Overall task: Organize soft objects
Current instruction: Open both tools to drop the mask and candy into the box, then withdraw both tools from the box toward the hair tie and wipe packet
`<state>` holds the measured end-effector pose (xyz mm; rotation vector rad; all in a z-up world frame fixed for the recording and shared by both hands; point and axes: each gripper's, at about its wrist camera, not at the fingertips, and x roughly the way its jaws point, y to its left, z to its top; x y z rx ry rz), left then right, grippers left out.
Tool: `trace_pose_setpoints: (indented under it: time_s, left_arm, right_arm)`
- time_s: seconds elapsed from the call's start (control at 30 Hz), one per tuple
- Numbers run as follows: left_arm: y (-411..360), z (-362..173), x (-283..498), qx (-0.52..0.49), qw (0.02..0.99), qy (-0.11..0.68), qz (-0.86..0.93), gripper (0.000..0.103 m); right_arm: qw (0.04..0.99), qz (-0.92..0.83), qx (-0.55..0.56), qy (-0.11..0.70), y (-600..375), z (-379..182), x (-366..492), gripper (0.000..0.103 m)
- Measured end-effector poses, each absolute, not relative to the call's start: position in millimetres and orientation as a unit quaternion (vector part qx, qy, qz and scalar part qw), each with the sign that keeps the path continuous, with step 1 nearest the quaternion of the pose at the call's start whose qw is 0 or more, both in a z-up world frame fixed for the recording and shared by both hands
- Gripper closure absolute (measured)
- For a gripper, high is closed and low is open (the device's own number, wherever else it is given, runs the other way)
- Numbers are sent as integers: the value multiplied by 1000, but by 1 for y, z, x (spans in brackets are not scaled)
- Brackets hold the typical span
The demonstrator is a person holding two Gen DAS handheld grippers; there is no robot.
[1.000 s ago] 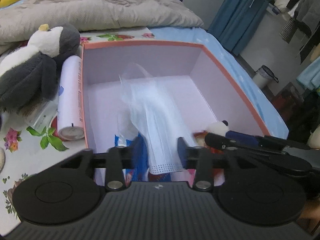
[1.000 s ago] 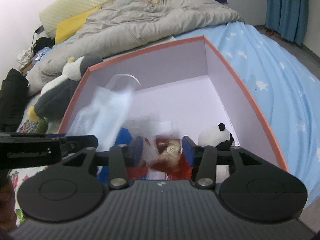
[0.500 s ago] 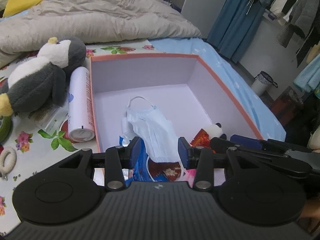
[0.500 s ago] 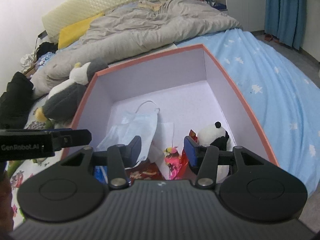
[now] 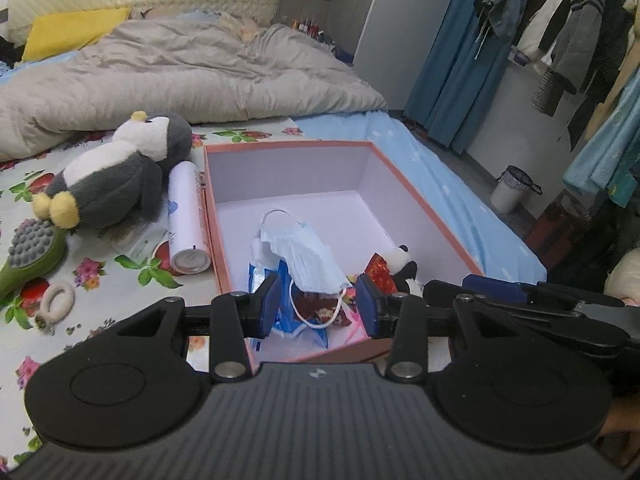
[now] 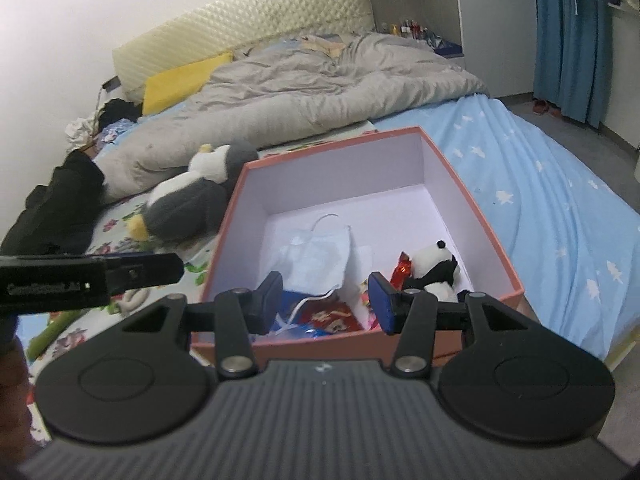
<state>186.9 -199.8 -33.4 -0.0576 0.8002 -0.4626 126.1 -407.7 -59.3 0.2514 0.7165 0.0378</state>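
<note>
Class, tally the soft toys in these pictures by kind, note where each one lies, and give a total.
Penguin plush toys: 1, the penguin lying on the bed beside the box.
Panda plush toys: 1, the panda inside the box.
Total: 2

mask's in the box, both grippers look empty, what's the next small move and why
Probably swing the left gripper left toward the penguin plush. It lies on the bedspread outside the box, beside the white cylinder, while the face mask and panda plush already sit inside. Both grippers hang open.
</note>
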Motion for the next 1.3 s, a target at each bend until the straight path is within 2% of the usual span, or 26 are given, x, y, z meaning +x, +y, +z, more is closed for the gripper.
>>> trace_pose_setpoints:
  time_s: [0.57, 1.3]
  left_arm:
    - [-115, -14, 99, -56, 913, 361, -183, 56]
    - [-29, -34, 37, -85, 924, 358, -108, 56]
  right_arm:
    - [931, 72, 95, 345, -341, -36, 62, 52]
    - [933, 137, 84, 321, -267, -44, 31, 52]
